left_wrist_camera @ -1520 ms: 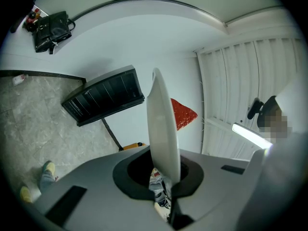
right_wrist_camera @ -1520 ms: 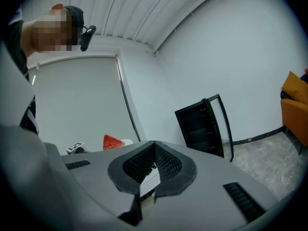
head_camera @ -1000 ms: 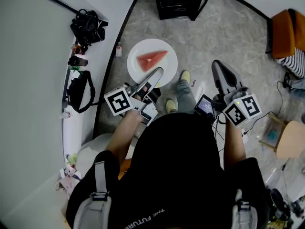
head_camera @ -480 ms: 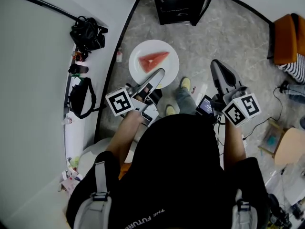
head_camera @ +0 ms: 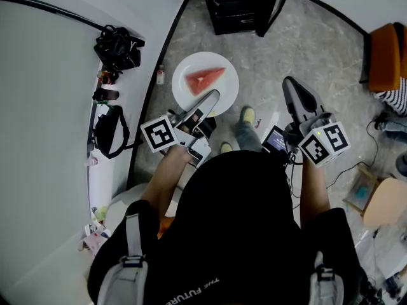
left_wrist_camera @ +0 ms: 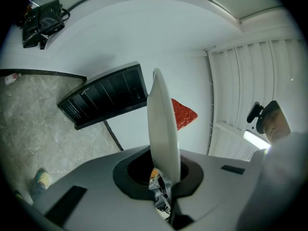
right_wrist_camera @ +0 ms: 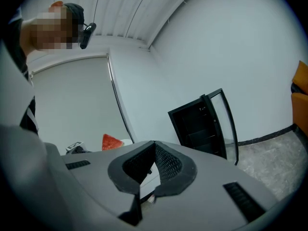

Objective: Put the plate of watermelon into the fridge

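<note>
**White plate of watermelon held level in front of an open black fridge**
The round white plate (head_camera: 224, 89) is pinched at its near rim by the left gripper (head_camera: 208, 99). It carries one red triangular watermelon slice (head_camera: 202, 79) lying flat near its middle. The low black fridge (head_camera: 238, 5) stands just beyond, its door (head_camera: 278, 4) swung open.

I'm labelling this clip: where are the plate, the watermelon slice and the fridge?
plate (head_camera: 205, 61): head view, bare white surface near its far rim.
watermelon slice (head_camera: 202, 80): head view, middle of the red flesh.
fridge (head_camera: 236, 5): head view, shelves of its open black interior.
</note>
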